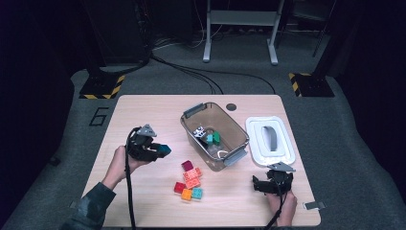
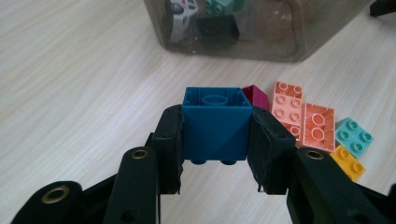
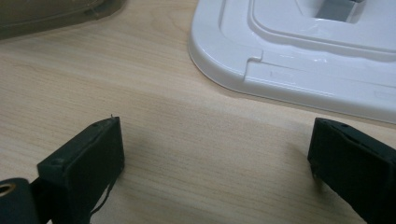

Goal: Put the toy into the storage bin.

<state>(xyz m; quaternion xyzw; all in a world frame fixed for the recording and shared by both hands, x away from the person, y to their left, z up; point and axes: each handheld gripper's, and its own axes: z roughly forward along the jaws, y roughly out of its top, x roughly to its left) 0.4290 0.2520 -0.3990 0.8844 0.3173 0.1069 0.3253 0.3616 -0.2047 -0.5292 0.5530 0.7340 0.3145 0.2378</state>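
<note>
Left gripper [image 2: 215, 140] clamped on a blue block [image 2: 215, 122], pads against its two side walls, hollow underside facing the camera, studs pointing back toward the hand; in the high view the left gripper [image 1: 160, 151] hangs above the worktop [image 1: 143, 110], left of the clear bin [image 1: 214, 135], block [image 1: 164, 150] clear of the surface.

Step in hand, by my reading: carrying a picked block across to the bin; bin already holds a few pieces, among them a green one [image 1: 213, 138] and a small white toy [image 1: 198, 132]; its white lid [image 1: 270, 141] lies off to the bin's right.

Loose blocks on the worktop in front of the bin: a magenta one [image 1: 187, 166], salmon ones [image 1: 192, 176], a red one [image 1: 179, 187], an orange one [image 1: 186, 194], a teal one [image 1: 197, 193]; these wait their turn.

Right gripper [image 1: 261, 184] rests low near the lid's front edge, jaws spread wide with bare worktop between them; holds nothing.

Next move probably calls for lifting the block over the bin's near rim, centring it above the open space, then spreading the jaws to drop it; the rim and the grey latch [image 1: 234, 158] want clearance.
</note>
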